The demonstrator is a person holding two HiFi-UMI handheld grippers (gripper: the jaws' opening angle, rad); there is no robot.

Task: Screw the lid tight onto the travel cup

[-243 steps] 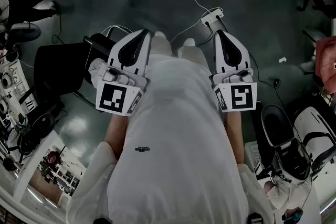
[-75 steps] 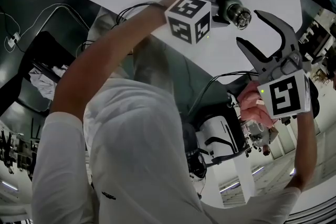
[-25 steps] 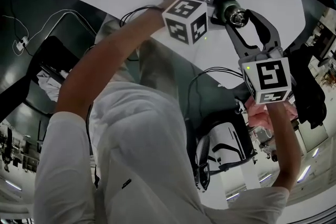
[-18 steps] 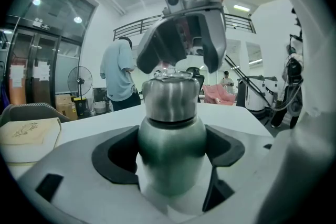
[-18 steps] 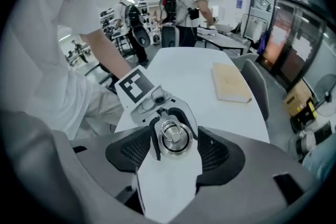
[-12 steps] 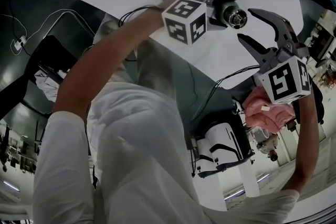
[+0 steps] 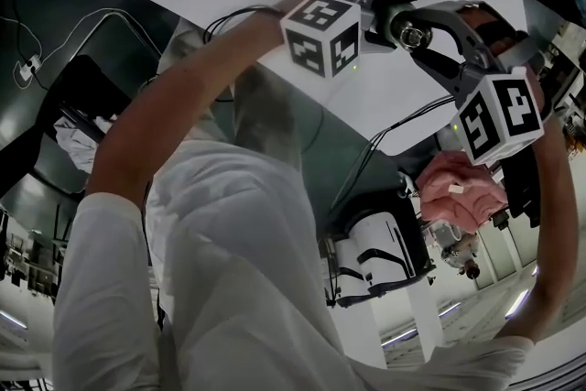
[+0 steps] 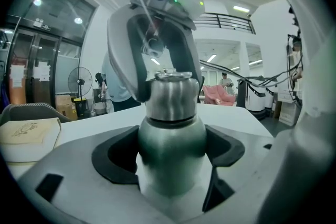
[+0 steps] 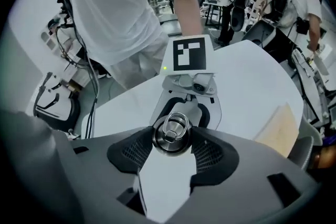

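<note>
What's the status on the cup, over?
Left gripper clamped on travel cup. Right gripper: jaws just closed further, pads on lid. Nothing in the way.

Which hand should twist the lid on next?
Right. The right gripper has just been closing its fingers onto the lid, so it can turn it. The left gripper is busy clamping the travel cup.
</note>
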